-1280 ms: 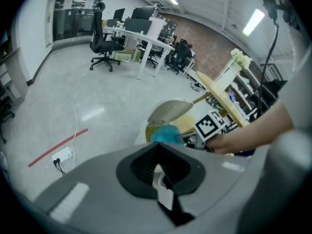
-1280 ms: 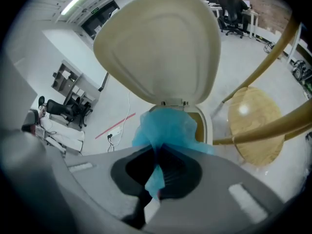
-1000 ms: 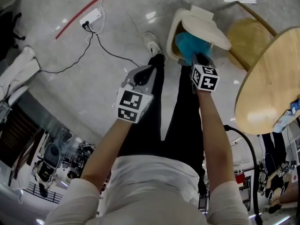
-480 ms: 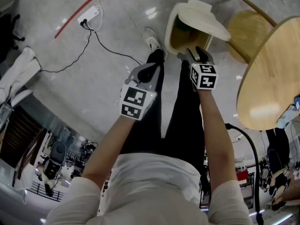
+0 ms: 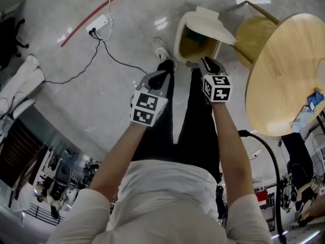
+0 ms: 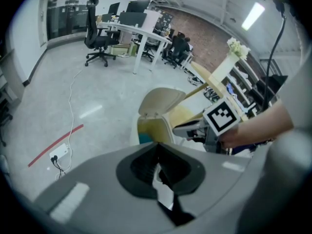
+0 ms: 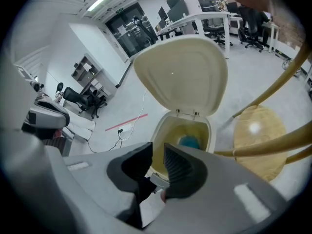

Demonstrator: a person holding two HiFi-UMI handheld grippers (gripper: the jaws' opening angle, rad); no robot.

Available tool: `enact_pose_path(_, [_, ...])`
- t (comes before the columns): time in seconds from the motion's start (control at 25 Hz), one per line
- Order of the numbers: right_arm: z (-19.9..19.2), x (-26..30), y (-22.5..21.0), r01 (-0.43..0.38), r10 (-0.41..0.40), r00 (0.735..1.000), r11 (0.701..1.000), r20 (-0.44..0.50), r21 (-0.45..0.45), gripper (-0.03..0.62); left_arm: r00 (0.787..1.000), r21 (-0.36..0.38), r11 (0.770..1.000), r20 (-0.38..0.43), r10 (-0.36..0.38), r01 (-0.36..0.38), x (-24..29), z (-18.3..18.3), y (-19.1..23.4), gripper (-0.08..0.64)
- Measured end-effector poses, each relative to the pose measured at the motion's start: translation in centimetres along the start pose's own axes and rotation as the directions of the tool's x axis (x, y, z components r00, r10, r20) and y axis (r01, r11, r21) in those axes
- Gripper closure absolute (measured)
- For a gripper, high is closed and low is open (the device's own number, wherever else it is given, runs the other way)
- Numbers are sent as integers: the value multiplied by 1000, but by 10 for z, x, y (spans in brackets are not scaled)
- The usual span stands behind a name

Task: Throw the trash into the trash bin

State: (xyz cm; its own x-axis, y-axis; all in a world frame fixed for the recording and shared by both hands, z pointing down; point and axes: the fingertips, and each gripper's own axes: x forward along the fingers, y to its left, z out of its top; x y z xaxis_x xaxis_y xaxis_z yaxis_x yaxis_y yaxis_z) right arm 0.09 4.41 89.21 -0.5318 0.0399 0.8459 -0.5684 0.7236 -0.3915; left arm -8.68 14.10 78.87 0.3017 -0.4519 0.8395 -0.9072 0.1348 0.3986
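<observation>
Now the right gripper (image 7: pixel 157 149) has its jaws a little apart; they have just been closing, and nothing is between them. Beyond the narrow gap, in the middle of the right gripper view, the trash bin (image 7: pixel 212 130) stands with its lid (image 7: pixel 180 72) up, and the blue trash (image 7: pixel 189 142) lies at its bottom. The left gripper (image 6: pixel 156 144), low in its own view, has its jaws together and empty. I judge the throw is done, so the good move is to draw the right gripper straight away without touching the rim or lid.
</observation>
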Motion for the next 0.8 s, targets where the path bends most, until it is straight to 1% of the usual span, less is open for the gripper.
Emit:
enact_pose_path(0.24, [18, -38, 16, -9, 10, 1000, 1000, 21, -24, 575, 1000, -3, 1000, 5, -26, 27, -26, 11, -18, 555])
enact_pose_path(0.44, [33, -71, 32, -16, 17, 999, 999, 38, -35, 589, 999, 1, 1000, 38, -15, 15, -53, 24, -24, 555])
enact_pose_path(0.56, [43, -92, 41, -24, 26, 998, 999, 53, -42, 589, 999, -5, 1000, 40, -9, 9, -67, 29, -28, 554])
enact_pose_path(0.8, [60, -139, 58, -41, 47, 997, 996, 66, -81, 591, 998, 33, 999, 45, -44, 42, -95, 43, -48, 555])
